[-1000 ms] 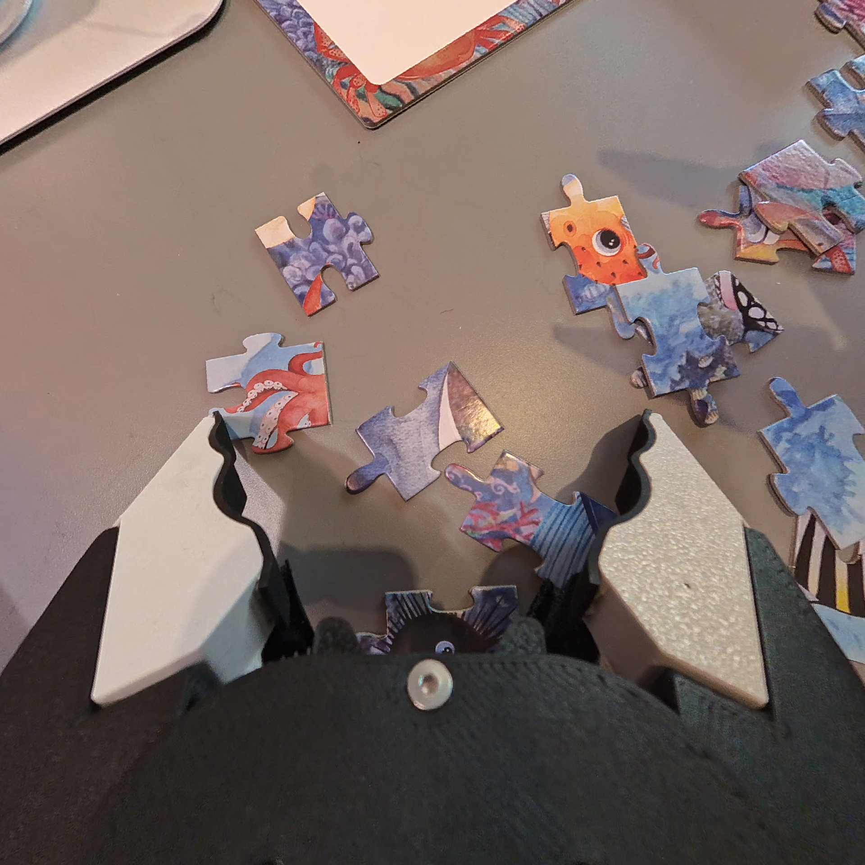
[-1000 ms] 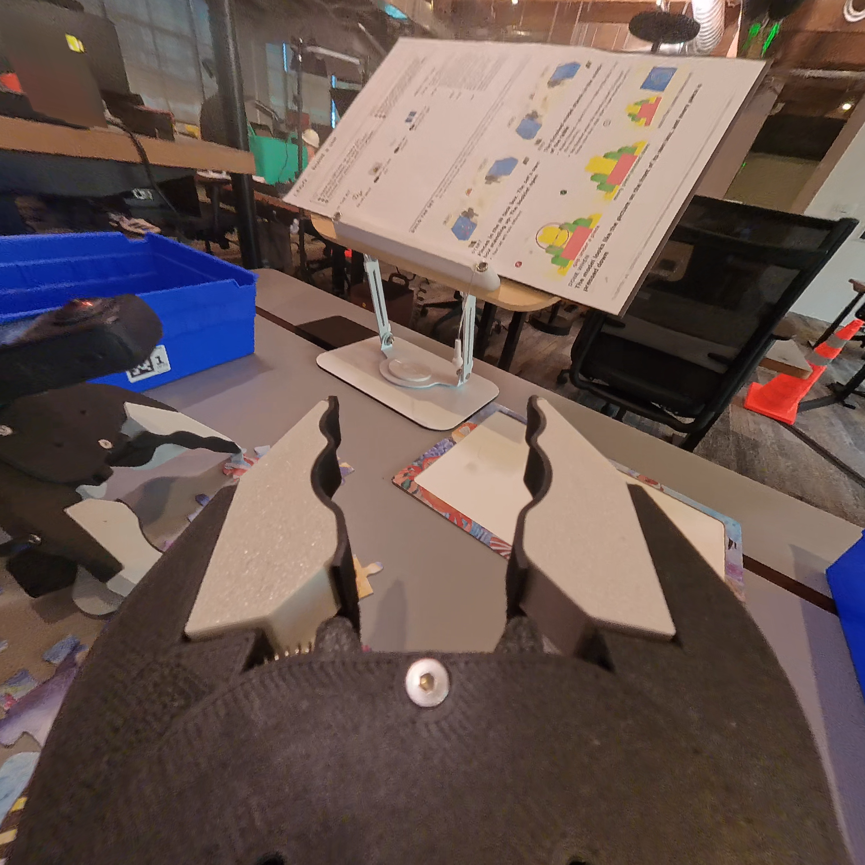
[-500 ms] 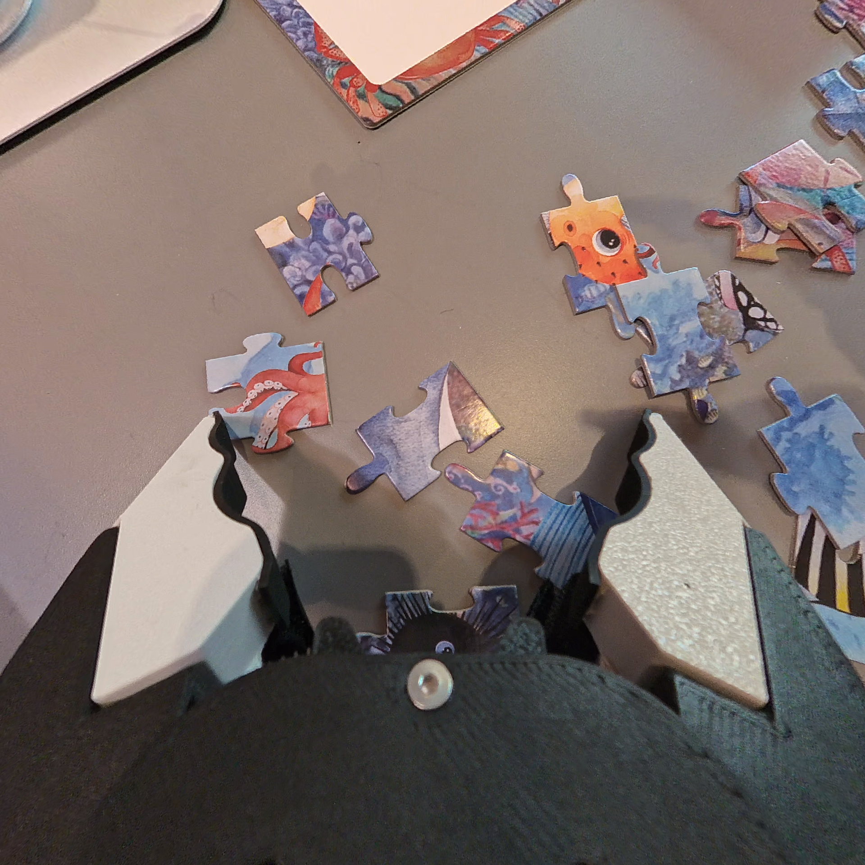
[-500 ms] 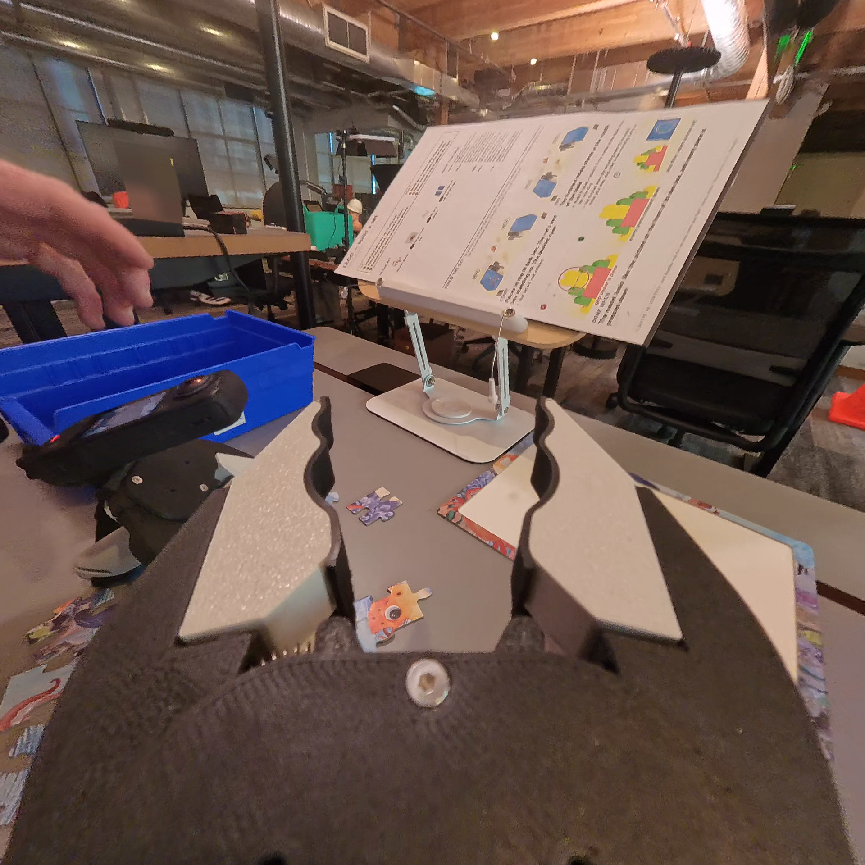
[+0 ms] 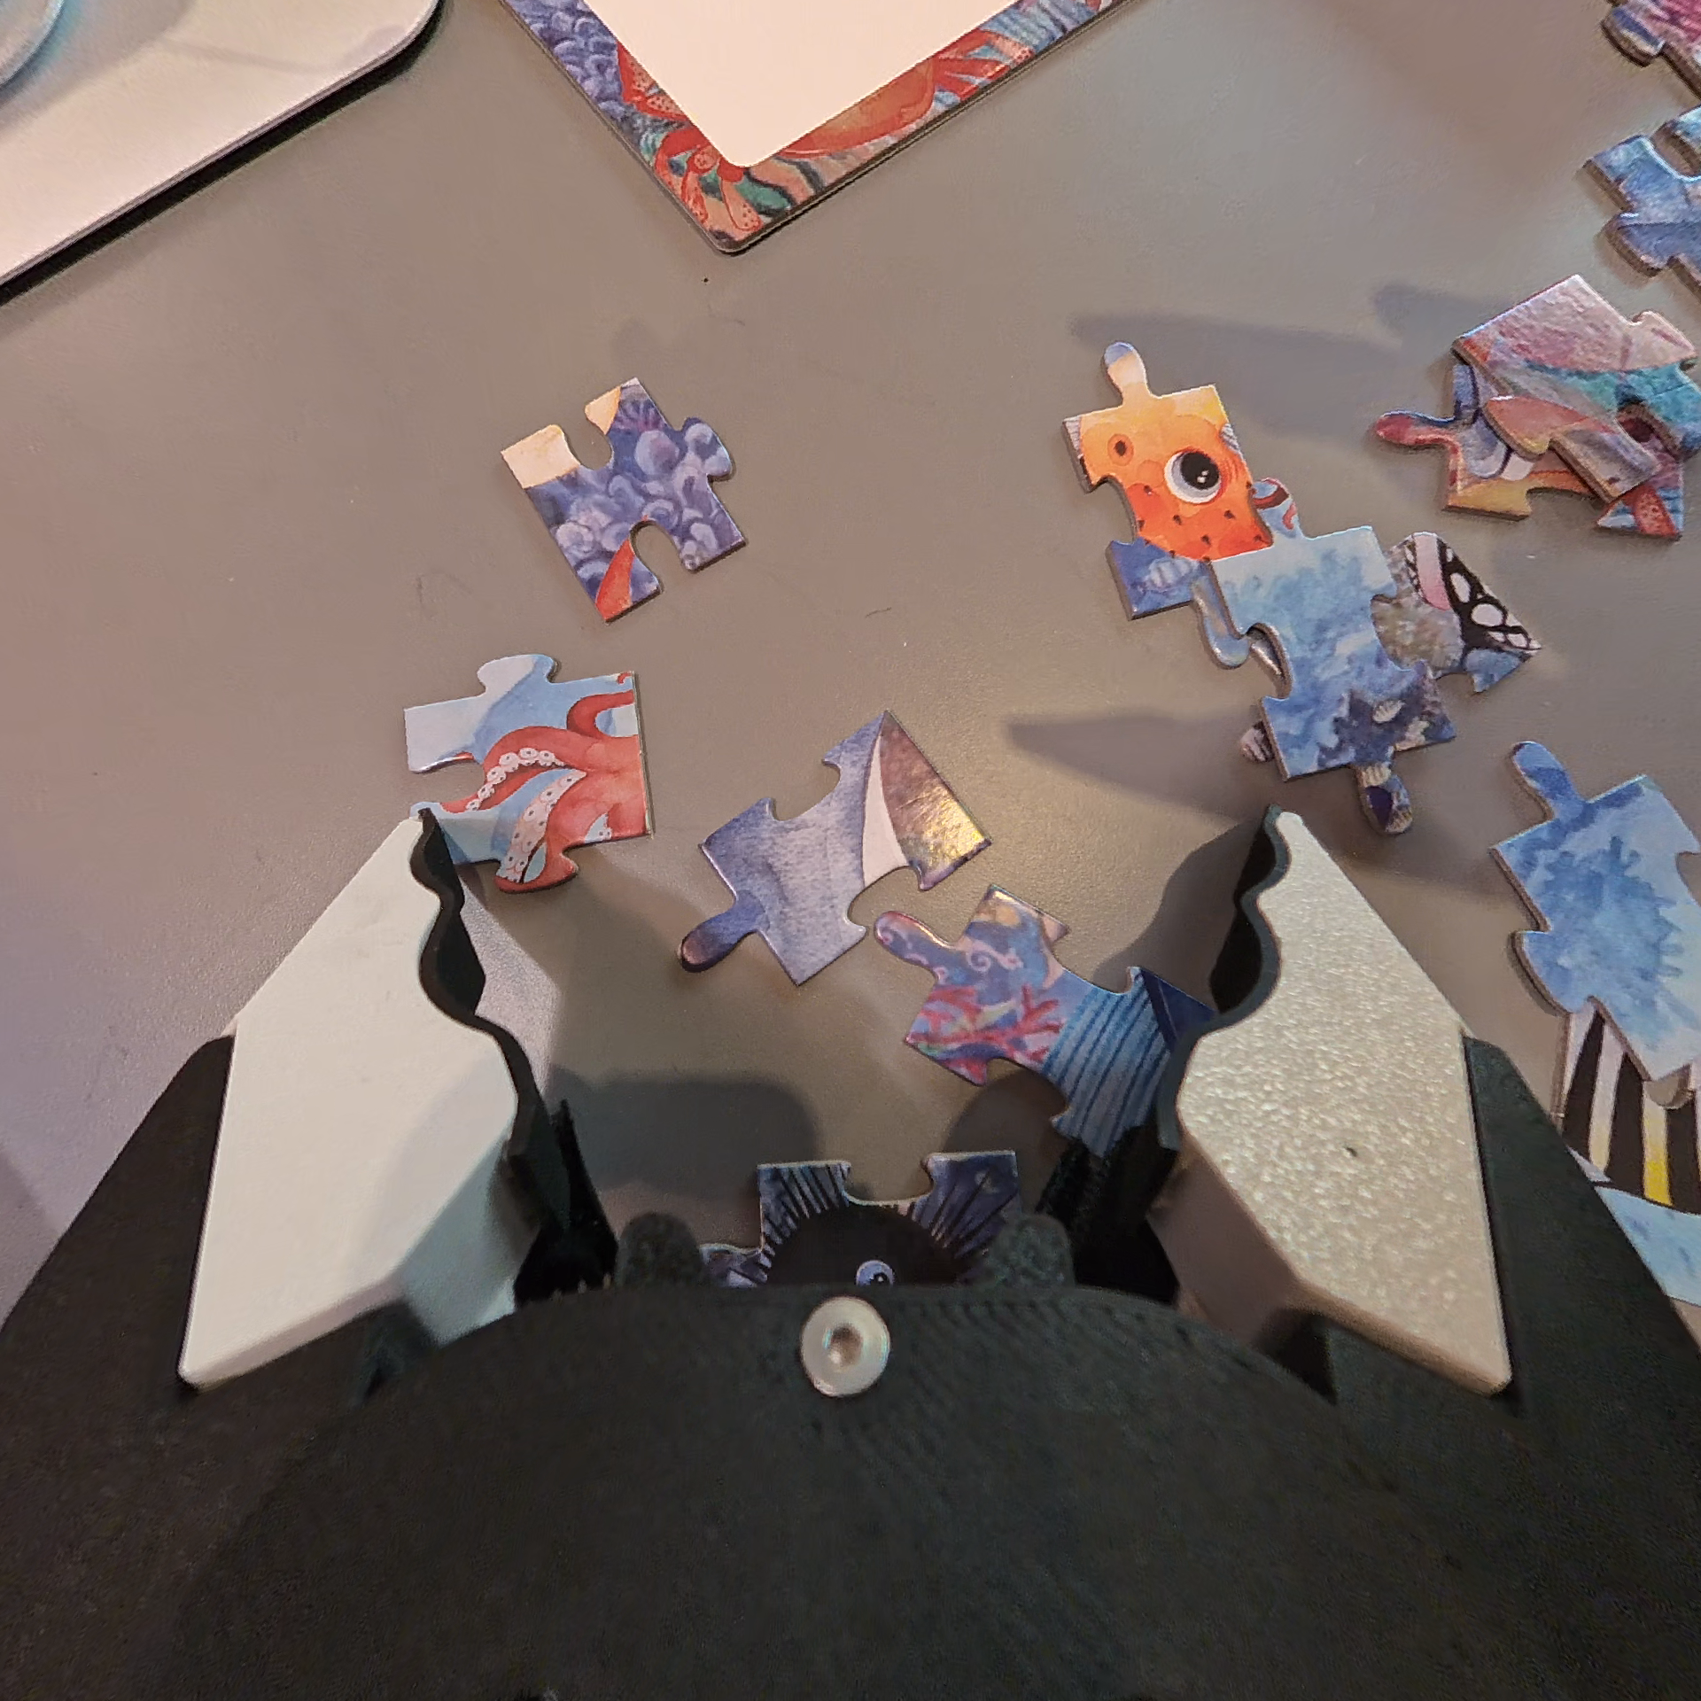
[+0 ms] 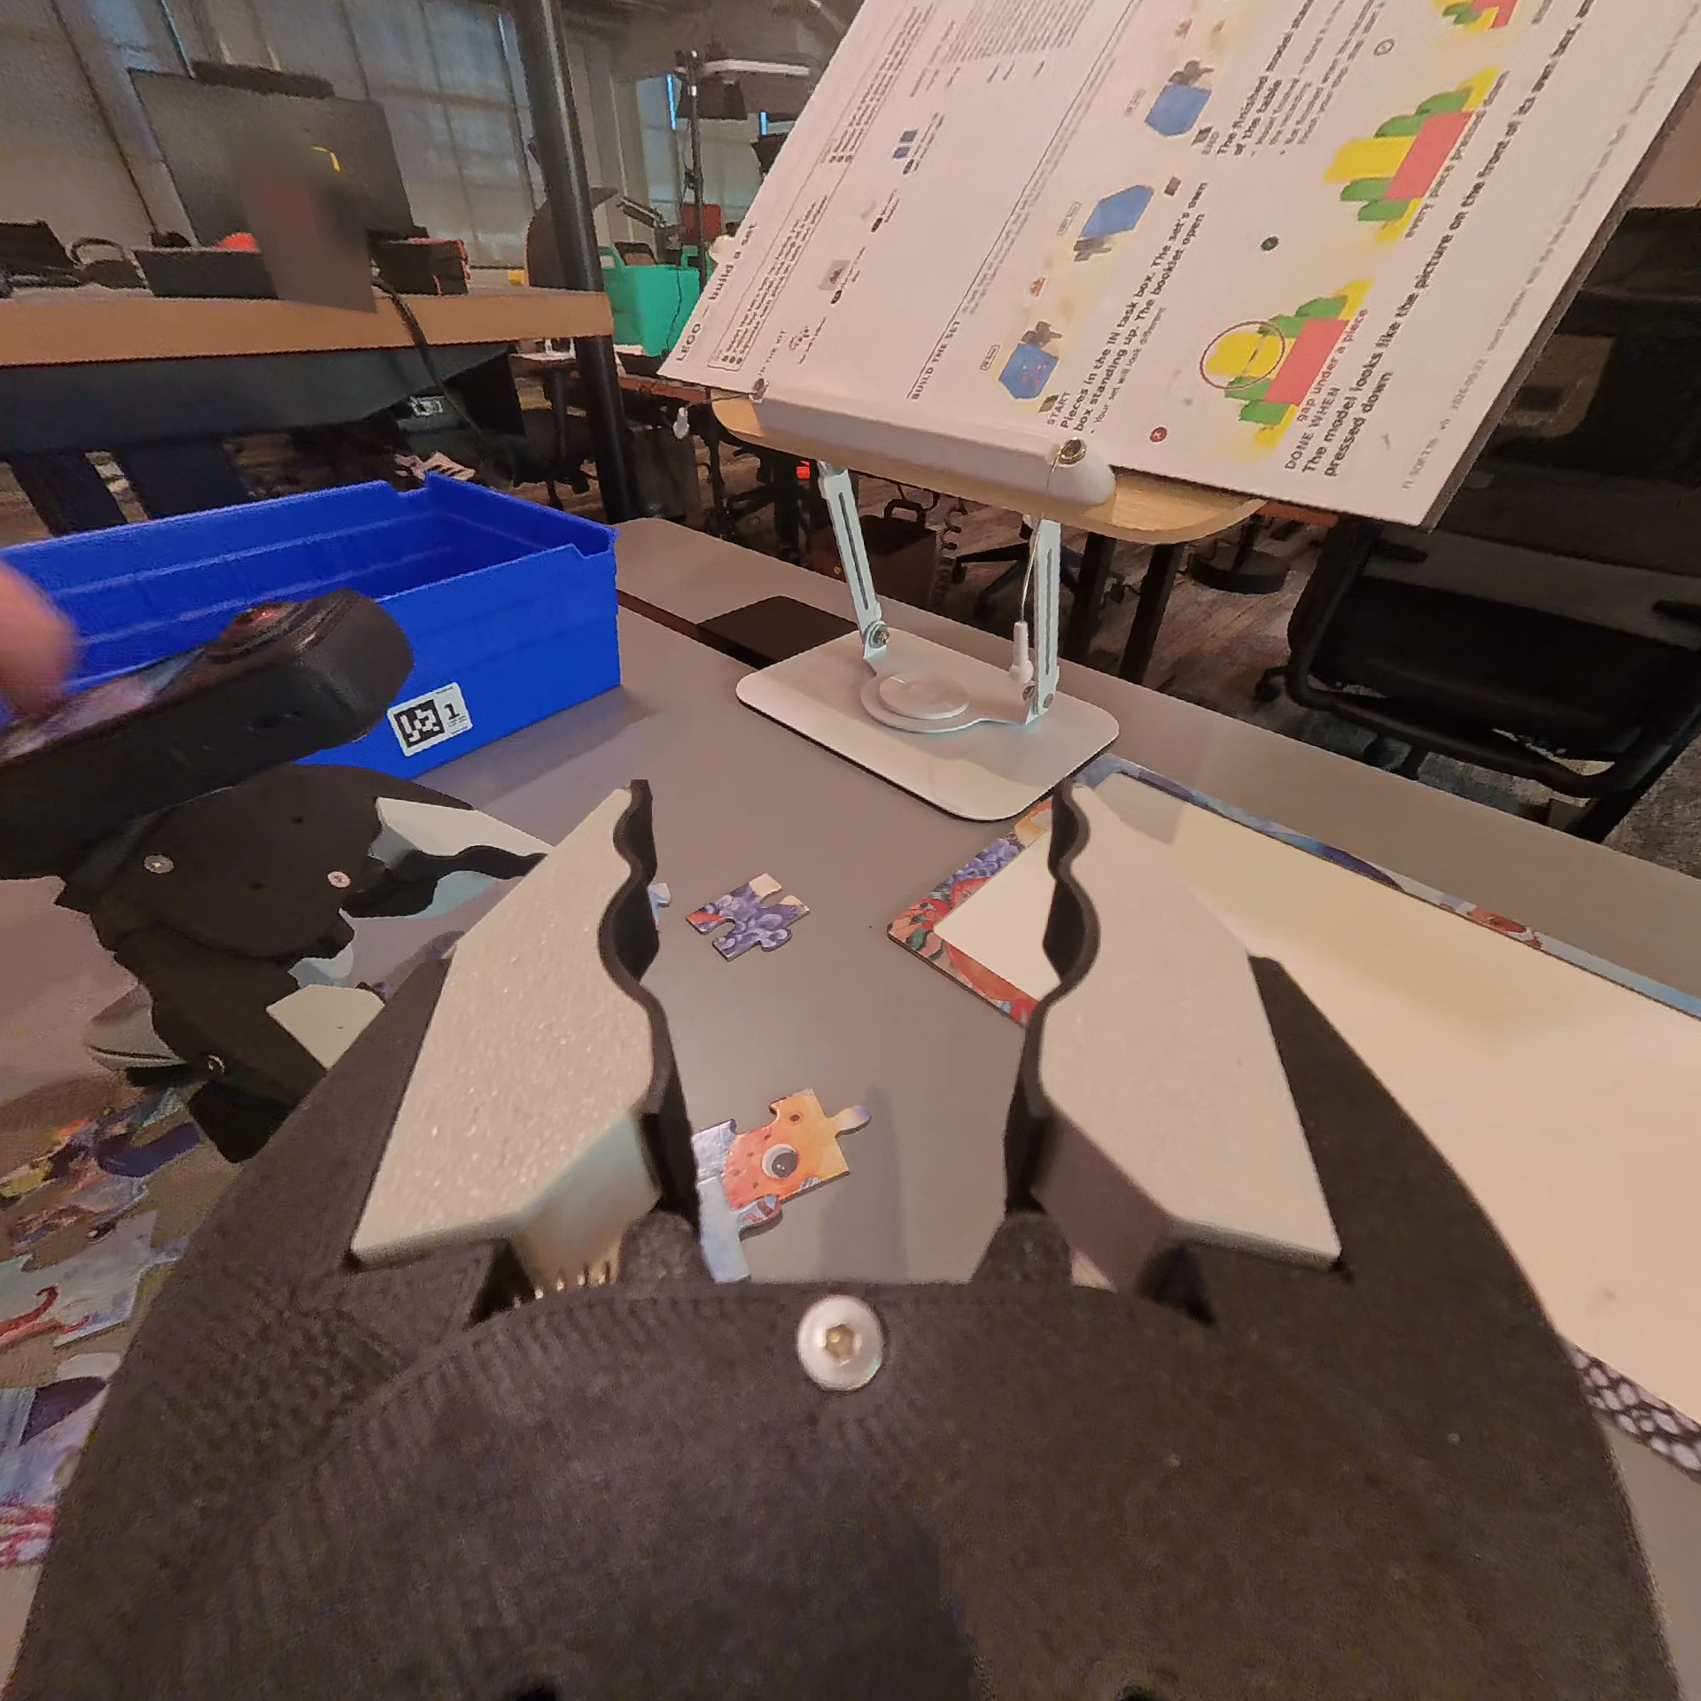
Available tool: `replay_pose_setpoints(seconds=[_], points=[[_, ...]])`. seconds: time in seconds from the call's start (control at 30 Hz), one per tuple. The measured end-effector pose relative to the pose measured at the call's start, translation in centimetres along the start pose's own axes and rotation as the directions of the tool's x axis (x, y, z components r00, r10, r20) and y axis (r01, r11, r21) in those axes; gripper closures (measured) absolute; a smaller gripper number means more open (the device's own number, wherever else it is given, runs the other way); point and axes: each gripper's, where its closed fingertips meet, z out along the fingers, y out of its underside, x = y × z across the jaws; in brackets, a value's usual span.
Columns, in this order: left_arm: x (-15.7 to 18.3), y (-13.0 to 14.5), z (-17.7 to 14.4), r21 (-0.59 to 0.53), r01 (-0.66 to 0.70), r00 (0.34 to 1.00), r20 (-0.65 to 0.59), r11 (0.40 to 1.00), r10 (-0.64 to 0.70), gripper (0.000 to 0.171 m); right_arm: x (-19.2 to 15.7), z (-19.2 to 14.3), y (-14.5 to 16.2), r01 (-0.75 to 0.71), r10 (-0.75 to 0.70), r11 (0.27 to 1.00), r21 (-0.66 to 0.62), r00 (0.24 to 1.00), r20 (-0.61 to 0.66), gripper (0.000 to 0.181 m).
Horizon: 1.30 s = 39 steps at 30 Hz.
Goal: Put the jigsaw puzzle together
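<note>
Loose jigsaw pieces lie on the grey table. My left gripper (image 5: 851, 824) is open and empty, low over a purple-and-silver piece (image 5: 828, 851), a coral piece (image 5: 1003, 999) and an octopus piece (image 5: 543, 769). An orange fish piece (image 5: 1174, 474) lies to the right, a purple piece (image 5: 630, 502) beyond. The puzzle frame (image 5: 736, 184) with a white inside sits at the top. My right gripper (image 6: 847, 819) is open and empty above the fish piece (image 6: 782, 1160), left of the frame (image 6: 976, 957). The left gripper's body (image 6: 230, 884) shows at the left.
A document stand (image 6: 930, 727) holding a printed sheet stands behind the frame; its base shows in the left wrist view (image 5: 138, 120). A blue bin (image 6: 368, 589) sits at the back left. More pieces pile at the right (image 5: 1583, 414). A blurred hand (image 6: 28, 626) shows at the left edge. From the left gripper's tips to the purple piece (image 5: 630, 502) is close to 7 cm. Seen from the right wrist view (image 6: 743, 919) as well.
The right gripper has tilted down and moved closer over the table, bringing the fish piece between its fingers in view. The left gripper and its pieces have not moved.
</note>
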Motion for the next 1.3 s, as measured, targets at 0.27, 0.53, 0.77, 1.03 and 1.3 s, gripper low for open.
replay_pose_setpoints(seconds=[0.27, 0.53, 0.77, 1.03, 1.3], points=[[0.0, 0.0, 0.0, 0.000, -0.001, 1.000, -0.001, 1.000, 0.001, 0.013, -0.4, 0.2, 0.0, -0.012, 0.012, 1.000, 0.002, 1.000, 0.023, 0.097], [0.0, -0.3, 0.2, -0.001, -0.005, 1.000, -0.004, 1.000, 0.005, 0.013, -0.3, 0.9, 1.3, -0.057, 0.058, 0.998, -0.026, 0.998, 0.040, 0.097], [0.4, -1.0, 1.0, 0.000, -0.016, 1.000, -0.015, 1.000, 0.016, 0.013, -0.9, 1.7, 2.4, -0.070, 0.074, 0.996, -0.063, 0.995, 0.067, 0.097], [0.7, -1.3, 0.8, -0.068, -0.047, 0.998, -0.054, 0.997, 0.043, 0.029, -1.0, 2.4, 2.9, -0.057, 0.063, 0.996, -0.067, 0.995, 0.080, 0.099], [1.3, -6.4, -1.1, 0.077, -0.008, 0.981, -0.193, 0.997, 0.022, 0.070, -2.4, 3.1, 1.2, -0.059, 0.055, 0.998, 0.016, 0.984, 0.171, 0.103]])
